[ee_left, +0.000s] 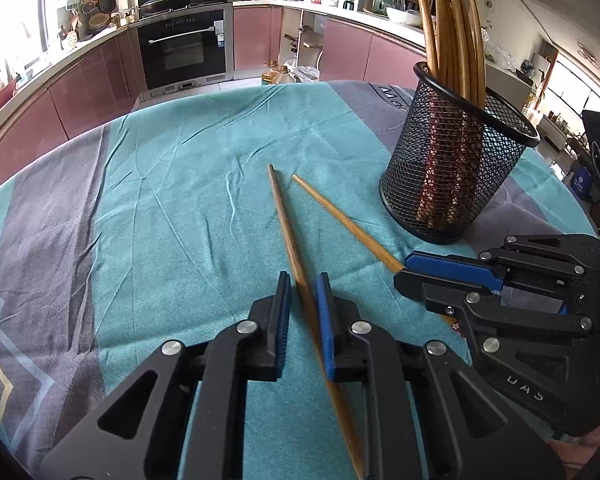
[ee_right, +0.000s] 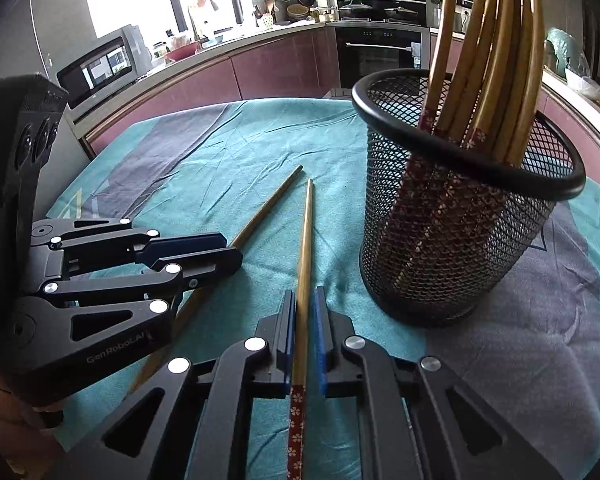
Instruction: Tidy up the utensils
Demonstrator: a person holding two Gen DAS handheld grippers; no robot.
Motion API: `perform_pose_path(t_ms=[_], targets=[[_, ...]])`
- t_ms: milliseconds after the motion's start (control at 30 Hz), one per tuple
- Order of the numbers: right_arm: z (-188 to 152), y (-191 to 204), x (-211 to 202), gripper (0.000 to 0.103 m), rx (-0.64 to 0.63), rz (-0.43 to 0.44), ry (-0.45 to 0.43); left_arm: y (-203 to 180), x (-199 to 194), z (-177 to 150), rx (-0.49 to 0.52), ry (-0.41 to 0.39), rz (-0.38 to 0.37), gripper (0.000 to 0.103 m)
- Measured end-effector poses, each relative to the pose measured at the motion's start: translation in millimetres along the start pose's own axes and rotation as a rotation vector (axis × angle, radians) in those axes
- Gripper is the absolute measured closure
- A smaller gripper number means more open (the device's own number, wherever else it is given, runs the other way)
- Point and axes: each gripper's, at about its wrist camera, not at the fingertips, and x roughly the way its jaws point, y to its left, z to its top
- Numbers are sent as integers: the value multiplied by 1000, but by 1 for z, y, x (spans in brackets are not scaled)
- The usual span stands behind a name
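Observation:
Two wooden chopsticks lie on the teal cloth. In the left wrist view the darker chopstick (ee_left: 284, 216) runs between the blue pads of my left gripper (ee_left: 303, 280), which is shut on it near its thick end. The lighter chopstick (ee_left: 340, 220) ends in my right gripper (ee_left: 400, 276), low on the right. From the right wrist, my right gripper (ee_right: 303, 294) is shut on that chopstick (ee_right: 306, 232), whose red flowered end points back at the camera. My left gripper (ee_right: 228, 252) holds the other chopstick (ee_right: 268, 208). A black mesh holder (ee_left: 452, 176) (ee_right: 452, 240) stands upright with several chopsticks.
The teal and grey tablecloth (ee_left: 180, 200) covers a round table whose far edge curves in front of pink kitchen cabinets and a built-in oven (ee_left: 184, 52). A microwave (ee_right: 100, 64) sits on the counter to the left. The holder stands right of both grippers.

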Motion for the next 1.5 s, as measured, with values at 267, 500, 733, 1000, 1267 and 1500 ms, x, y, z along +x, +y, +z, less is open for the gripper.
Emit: perform_pose_path(t_ms=[267, 500, 733, 1000, 1267, 1500], targets=[[-1, -7, -2, 97, 44, 36, -3, -1, 1, -3, -19, -5, -6, 92], [-2, -8, -5, 98, 61, 60, -8, 4, 0, -6, -35, -6, -11, 94], [-4, -10, -10, 98, 68, 78, -19, 6, -3, -8, -41, -8, -25, 95], [-5, -9, -20, 98, 77, 107, -43, 9, -14, -13, -58, -24, -40, 95], [-5, -8, -32, 98, 82, 139, -69, 14, -36, -17, -84, -52, -72, 95], [-4, -6, -44, 98, 85, 165, -98, 18, -57, -23, -102, -83, -98, 95]])
